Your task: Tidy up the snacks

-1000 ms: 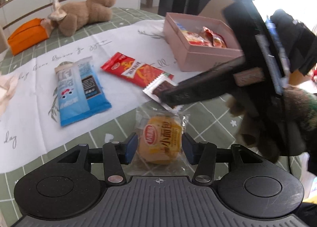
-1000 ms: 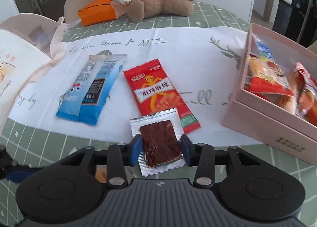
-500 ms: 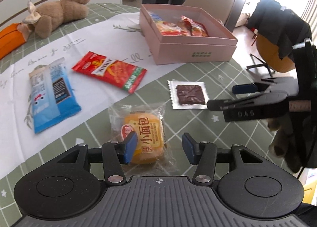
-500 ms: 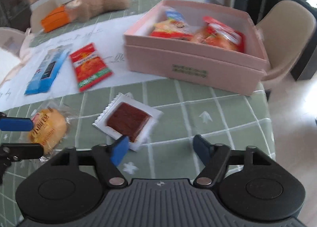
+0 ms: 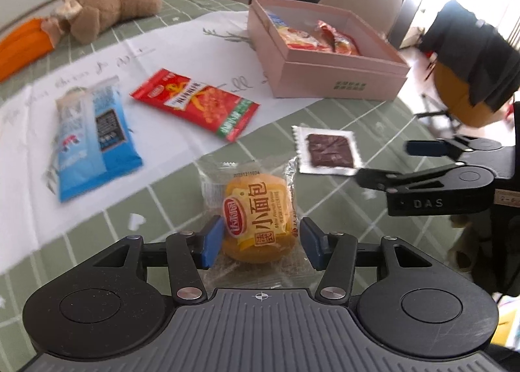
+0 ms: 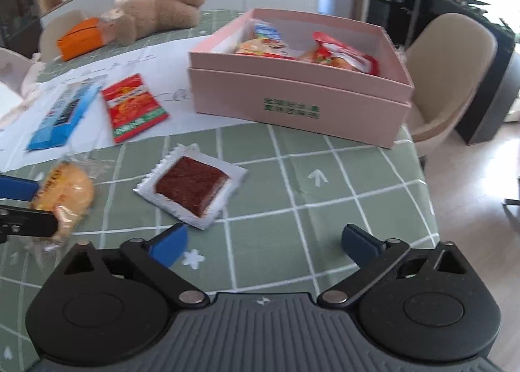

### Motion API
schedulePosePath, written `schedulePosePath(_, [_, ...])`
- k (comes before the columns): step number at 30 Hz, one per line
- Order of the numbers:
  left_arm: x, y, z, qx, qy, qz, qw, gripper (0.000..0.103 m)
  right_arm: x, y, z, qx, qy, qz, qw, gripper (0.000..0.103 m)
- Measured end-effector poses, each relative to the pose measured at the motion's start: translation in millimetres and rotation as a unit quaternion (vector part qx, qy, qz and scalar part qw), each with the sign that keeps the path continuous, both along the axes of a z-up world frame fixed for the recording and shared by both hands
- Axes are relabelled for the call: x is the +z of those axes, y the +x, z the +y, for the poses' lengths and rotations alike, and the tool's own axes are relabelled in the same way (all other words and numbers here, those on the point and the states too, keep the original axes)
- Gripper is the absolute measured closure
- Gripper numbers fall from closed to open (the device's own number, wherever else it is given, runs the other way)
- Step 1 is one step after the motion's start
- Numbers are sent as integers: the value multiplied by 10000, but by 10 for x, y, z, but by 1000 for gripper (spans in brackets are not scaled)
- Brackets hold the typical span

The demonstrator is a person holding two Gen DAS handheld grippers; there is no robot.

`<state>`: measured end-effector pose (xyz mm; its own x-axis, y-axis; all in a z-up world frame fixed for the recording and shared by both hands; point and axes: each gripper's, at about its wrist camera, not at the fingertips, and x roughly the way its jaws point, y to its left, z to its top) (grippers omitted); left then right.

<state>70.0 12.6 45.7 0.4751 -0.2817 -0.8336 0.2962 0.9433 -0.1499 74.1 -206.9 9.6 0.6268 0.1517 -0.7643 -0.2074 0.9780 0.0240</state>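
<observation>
Four loose snacks (image 5: pixel 258 220), one box (image 5: pixel 338 74)

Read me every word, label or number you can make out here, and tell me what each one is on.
"小面包": bun wrapper.
"法式": same wrapper, lower left.
"20231211024": stamped on its top seal, digits uncertain.
"DAS": right gripper, on its side.
Pink box: green print, too blurred.
Red packet, blue packet: print unreadable.
White cloth: cursive script, illegible.

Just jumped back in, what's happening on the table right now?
Snack sorting is underway. The left gripper straddles the small bread bun, jaws opening. The right gripper is empty, jaws opening; the dark brown snack packet lies on the green tablecloth before it. The pink box already holds some snacks.
</observation>
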Motion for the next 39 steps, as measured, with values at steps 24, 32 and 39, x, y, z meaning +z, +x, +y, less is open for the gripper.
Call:
schedulePosePath(24, [-86,195,-129,36,187,143,9997,31,77,300,231,537,421,381,9969,42])
schedulePosePath(32, [-191,203,-52,98,-13,316,9995,29,170,188,263,1028,176,231,9943,42])
schedulePosePath(39, [-193,156,-52,55,3,243,9997,30,75,253,430,1228,-110,244,9921,46])
